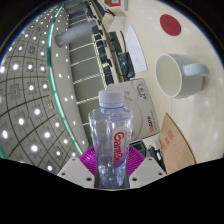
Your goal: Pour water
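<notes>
- Currently, clear plastic bottle [113, 140] with white cap and red label lettering sits between the fingers; gripper [113, 163] clamped on it, magenta pads [92, 160] pressing both sides.
- Bottle appears tilted; water level not discernible.
- White mug [178, 76] beyond the bottle, on pale table [150, 40].
- Red disc [171, 26] farther off.
- Printed papers [148, 110] lie between bottle and mug.

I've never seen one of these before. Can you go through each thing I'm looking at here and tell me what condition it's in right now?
Water bottle: upright, cap on, clear, held between the pads.
Gripper: shut on the bottle, a pink pad at each side.
White mug: upright on the table, handle away from the bottle; contents cannot be seen.
Table: pale top, bearing the mug.
</notes>
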Demonstrator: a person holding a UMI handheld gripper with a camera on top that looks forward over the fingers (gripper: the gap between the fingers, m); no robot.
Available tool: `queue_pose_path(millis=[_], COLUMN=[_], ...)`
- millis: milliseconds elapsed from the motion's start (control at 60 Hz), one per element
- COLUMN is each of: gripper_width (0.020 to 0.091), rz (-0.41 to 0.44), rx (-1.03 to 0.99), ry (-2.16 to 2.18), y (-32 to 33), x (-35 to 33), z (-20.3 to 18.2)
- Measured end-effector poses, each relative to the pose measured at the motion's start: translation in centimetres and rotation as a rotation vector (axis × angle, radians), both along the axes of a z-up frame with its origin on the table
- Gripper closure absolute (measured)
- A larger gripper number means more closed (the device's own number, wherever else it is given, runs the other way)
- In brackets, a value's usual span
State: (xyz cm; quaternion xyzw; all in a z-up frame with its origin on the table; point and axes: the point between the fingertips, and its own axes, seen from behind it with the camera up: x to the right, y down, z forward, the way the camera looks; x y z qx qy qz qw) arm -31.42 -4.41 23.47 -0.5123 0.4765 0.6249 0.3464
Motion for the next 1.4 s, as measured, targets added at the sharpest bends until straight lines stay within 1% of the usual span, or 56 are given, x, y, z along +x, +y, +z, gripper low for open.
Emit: queue_pose_path(millis=[150, 317, 400, 500, 650, 783, 950, 1017, 1100, 1150, 1217, 1400], gripper_width=[0.0767, 0.0764, 0.0766, 0.0764, 0.0762, 0.0763, 0.0763, 0.0763, 0.0763, 0.0764, 0.0765, 0.0765], rz=[-0.025, -0.037, -0.034, -0.009, 0.021, 0.014, -0.053, -0.074, -0.093, -0.101, -0.088, 0.014], rx=[-0.059, -0.096, -0.096, -0.097, -0.042, 0.028, 0.124, 0.14, 0.17, 0.173, 0.164, 0.126], ry=[0.23, 0.301, 0.311, 0.228, -0.001, -0.35, -0.856, -1.058, -1.296, -1.421, -1.56, -1.786], y=[1.1, 0.9, 1.0, 1.3, 1.0, 0.7, 0.0, 0.2, 0.1, 0.6, 1.3, 1.6], x=[1.3, 2.2, 2.4, 1.9, 2.5, 5.4, 13.3, 16.0, 19.9, 22.3, 24.8, 29.2], z=[-2.4, -4.4, -4.3, -4.0, -1.0, 2.1, 7.2, 8.4, 8.8, 8.0, 6.0, -1.8])
